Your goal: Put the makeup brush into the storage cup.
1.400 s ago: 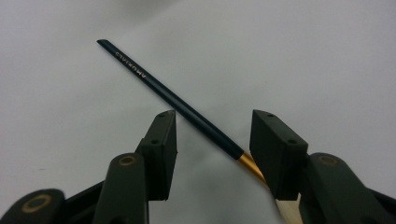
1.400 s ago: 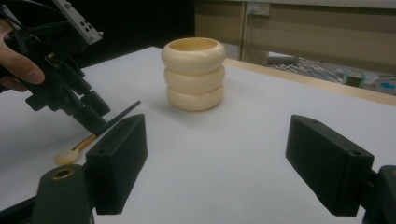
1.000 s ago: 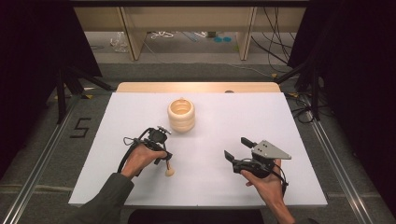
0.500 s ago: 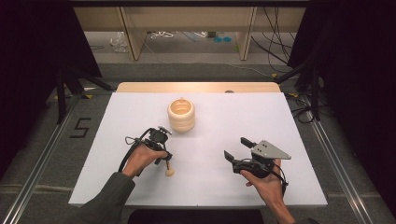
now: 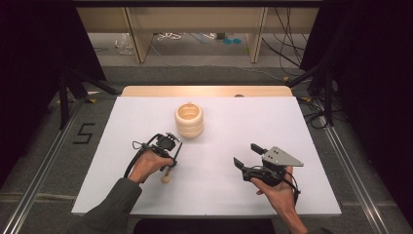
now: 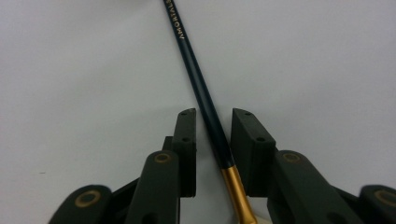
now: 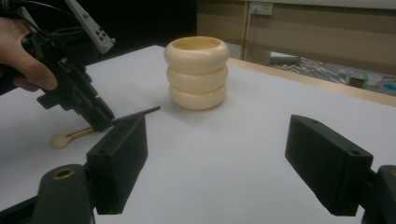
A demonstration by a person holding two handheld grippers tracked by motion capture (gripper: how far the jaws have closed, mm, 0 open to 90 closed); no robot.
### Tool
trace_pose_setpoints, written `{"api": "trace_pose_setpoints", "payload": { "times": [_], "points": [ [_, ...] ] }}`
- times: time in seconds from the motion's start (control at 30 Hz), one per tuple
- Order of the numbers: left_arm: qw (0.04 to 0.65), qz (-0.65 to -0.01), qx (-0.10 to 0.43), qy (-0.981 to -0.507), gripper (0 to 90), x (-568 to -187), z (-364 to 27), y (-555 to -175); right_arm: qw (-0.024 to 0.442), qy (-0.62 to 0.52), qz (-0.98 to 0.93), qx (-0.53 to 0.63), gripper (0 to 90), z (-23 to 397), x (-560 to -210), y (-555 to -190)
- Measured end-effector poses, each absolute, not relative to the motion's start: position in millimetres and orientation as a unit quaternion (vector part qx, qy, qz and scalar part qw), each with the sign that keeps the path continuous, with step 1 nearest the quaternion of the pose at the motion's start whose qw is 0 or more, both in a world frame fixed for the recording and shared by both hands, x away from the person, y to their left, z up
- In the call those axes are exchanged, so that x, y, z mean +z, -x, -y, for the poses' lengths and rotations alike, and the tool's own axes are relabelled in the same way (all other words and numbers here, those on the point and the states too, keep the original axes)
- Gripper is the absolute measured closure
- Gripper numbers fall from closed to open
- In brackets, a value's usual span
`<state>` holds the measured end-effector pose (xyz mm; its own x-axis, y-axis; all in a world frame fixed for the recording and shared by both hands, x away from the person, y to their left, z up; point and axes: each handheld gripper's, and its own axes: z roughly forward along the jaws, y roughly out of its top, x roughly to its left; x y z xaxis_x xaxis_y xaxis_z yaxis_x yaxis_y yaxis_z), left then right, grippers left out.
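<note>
Dark-blue slender brush handle [image 6: 198,84] with gold ferrule lies on the white tabletop [image 5: 311,131] between the left gripper [image 6: 212,126] — jaws just closing, pads not yet touching; right gripper [image 7: 233,163] gapes empty.

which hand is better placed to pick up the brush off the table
Left. The left tool already straddles the brush, its jaws just closing with the handle between them, a small gap still showing on each side. The right tool sits apart, jaws wide open, holding nothing.

A dark blue brush [image 6: 198,79] with a gold ferrule [image 6: 238,189] and a cream ringed holder [image 5: 189,119] are seen on the white surface [image 5: 302,126].
</note>
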<state>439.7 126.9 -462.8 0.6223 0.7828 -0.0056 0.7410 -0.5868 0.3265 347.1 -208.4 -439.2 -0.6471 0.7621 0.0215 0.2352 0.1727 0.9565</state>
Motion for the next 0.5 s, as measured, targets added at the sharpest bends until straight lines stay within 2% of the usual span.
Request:
{"api": "trace_pose_setpoints", "payload": {
  "times": [0.5],
  "points": [
    [0.148,-0.411,0.067,-0.897,82.6,-462.9,-122.5,-440.0,0.240,-0.343,-0.728,0.543,22.0,208.1,-439.5,-347.0]
  ]
}}
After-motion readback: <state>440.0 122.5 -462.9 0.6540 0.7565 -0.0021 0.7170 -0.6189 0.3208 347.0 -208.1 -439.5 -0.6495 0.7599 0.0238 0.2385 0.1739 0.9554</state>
